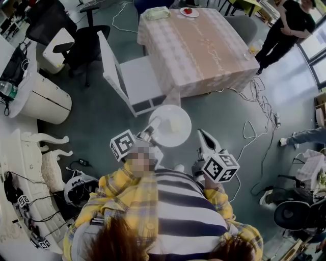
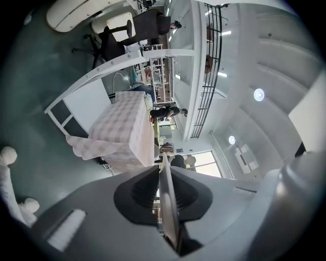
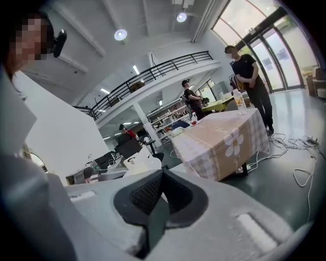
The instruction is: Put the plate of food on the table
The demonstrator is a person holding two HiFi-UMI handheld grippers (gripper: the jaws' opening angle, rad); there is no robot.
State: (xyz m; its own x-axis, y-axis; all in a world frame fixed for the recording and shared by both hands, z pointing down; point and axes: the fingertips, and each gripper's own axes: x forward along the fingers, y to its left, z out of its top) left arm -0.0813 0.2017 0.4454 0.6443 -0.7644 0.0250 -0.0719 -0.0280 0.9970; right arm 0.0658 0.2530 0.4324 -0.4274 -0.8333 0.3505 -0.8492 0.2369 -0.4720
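A white plate with a little pale food on it hangs in the air in front of me, well short of the table with the pink checked cloth. My left gripper is shut on the plate's left rim. In the left gripper view the plate shows edge-on, pinched between the dark pads, with the table ahead. My right gripper hovers to the right of the plate, apart from it. Its jaws are shut with nothing between them.
A white chair stands between me and the table's near-left corner. A small plate with red food and a cup sit on the table. Cables trail on the floor at right. A person in black stands beyond the table.
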